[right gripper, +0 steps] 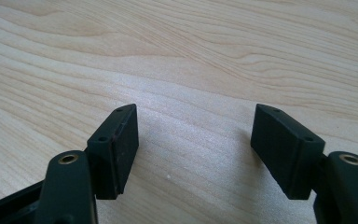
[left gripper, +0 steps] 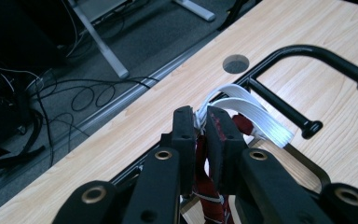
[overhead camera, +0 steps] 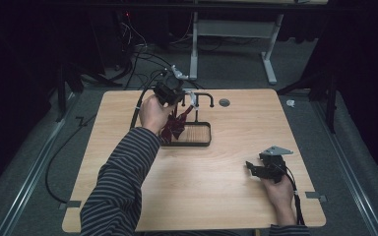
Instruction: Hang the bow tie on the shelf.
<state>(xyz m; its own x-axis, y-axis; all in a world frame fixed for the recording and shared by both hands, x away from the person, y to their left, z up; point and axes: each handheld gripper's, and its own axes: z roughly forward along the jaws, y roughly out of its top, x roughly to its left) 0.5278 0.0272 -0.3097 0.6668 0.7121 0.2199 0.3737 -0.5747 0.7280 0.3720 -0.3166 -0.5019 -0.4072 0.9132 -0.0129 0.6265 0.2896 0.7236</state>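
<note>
My left gripper point(overhead camera: 176, 102) is held over the far middle of the table, shut on a dark red cloth item point(overhead camera: 173, 127) with a white ribbed loop point(overhead camera: 192, 101). The cloth hangs down onto the left end of a black tray point(overhead camera: 197, 142) with a wooden floor. In the left gripper view the jaws point(left gripper: 200, 116) pinch the red cloth point(left gripper: 206, 186), and the white loop point(left gripper: 256, 116) sticks out past them toward a black hook rail point(left gripper: 307, 51). My right gripper point(overhead camera: 252, 167) rests open on the table at the right, nothing between its fingers point(right gripper: 193, 126).
The black hook rail point(overhead camera: 204, 96) stands just behind the tray. A round cable hole point(overhead camera: 224, 103) lies in the table top to its right. Cables and a desk frame point(overhead camera: 236, 29) are on the floor beyond the far edge. Bare wooden table point(overhead camera: 211, 187) spreads in front.
</note>
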